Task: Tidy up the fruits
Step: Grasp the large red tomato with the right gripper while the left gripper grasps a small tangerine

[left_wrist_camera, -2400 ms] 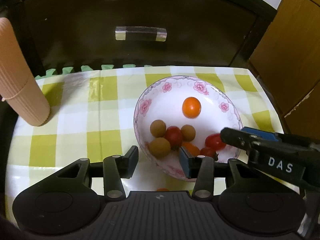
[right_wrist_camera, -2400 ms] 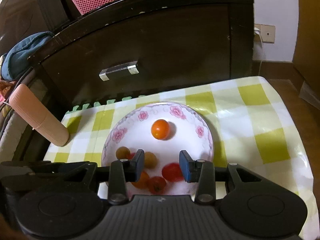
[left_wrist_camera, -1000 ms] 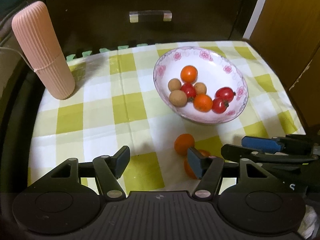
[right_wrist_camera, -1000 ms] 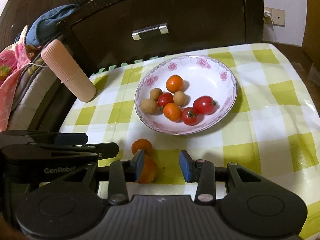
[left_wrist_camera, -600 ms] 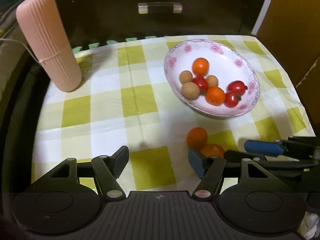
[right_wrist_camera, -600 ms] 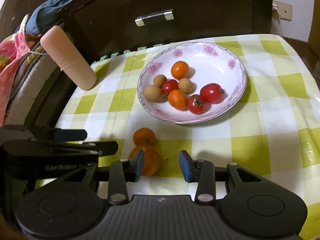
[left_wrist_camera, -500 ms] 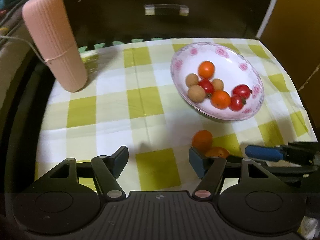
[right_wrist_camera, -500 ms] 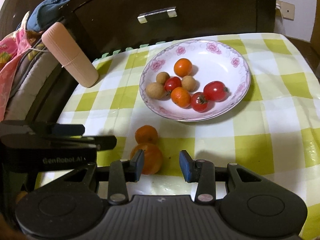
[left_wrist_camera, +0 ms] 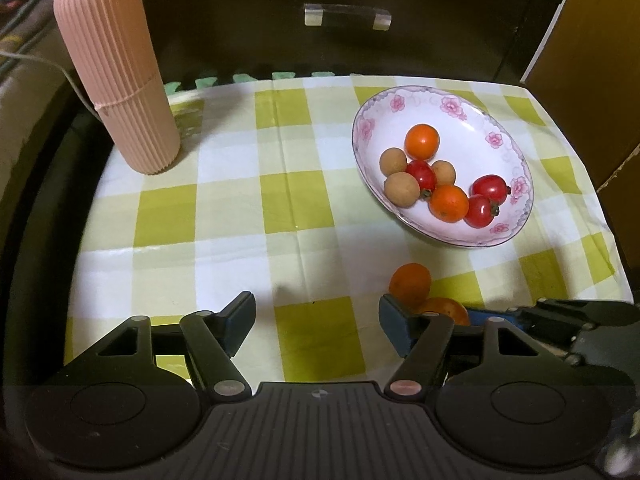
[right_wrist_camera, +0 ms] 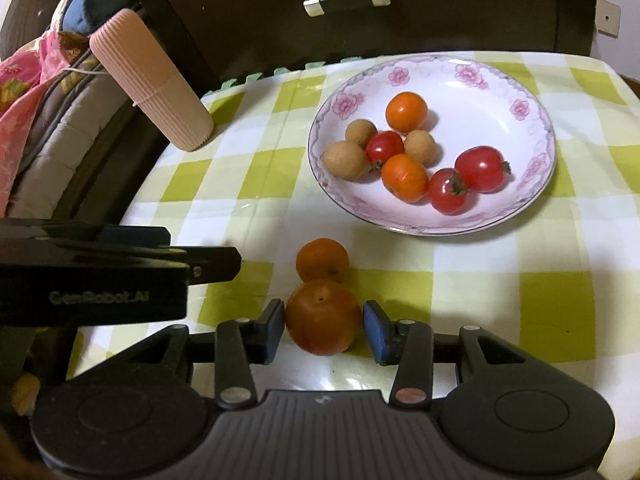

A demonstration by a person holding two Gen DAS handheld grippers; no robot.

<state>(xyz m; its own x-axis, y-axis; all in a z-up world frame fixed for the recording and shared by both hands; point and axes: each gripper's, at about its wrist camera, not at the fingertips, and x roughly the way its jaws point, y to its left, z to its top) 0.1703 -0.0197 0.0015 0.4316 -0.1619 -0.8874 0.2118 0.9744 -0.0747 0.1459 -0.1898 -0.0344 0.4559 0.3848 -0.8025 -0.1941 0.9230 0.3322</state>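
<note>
A flowered white bowl [left_wrist_camera: 516, 152] [right_wrist_camera: 536, 120] on the checked cloth holds small oranges, red tomatoes and brown longans. Two oranges lie on the cloth in front of it: a smaller one [left_wrist_camera: 410, 282] [right_wrist_camera: 322, 260] and a bigger one [right_wrist_camera: 323, 317] [left_wrist_camera: 446, 310] touching it. My right gripper [right_wrist_camera: 324, 328] straddles the bigger orange. Its jaws are opening, with a gap at the right pad, and it shows in the left wrist view [left_wrist_camera: 520, 316] at the lower right. My left gripper [left_wrist_camera: 316, 316] [right_wrist_camera: 120, 264] hangs open over bare cloth left of the oranges, nothing between its fingers.
A ribbed pink cylinder [left_wrist_camera: 116, 68] [right_wrist_camera: 152, 80] stands at the cloth's back left corner. A dark cabinet with a metal handle [left_wrist_camera: 346, 16] rises right behind the table. Bedding and cloth [right_wrist_camera: 28, 92] lie off the left edge, and a wooden panel [left_wrist_camera: 592, 40] stands to the right.
My right gripper has come down and forward, so the bigger orange now sits between its fingers instead of beside the left one. The left gripper has barely shifted; its jaws stand slightly wider.
</note>
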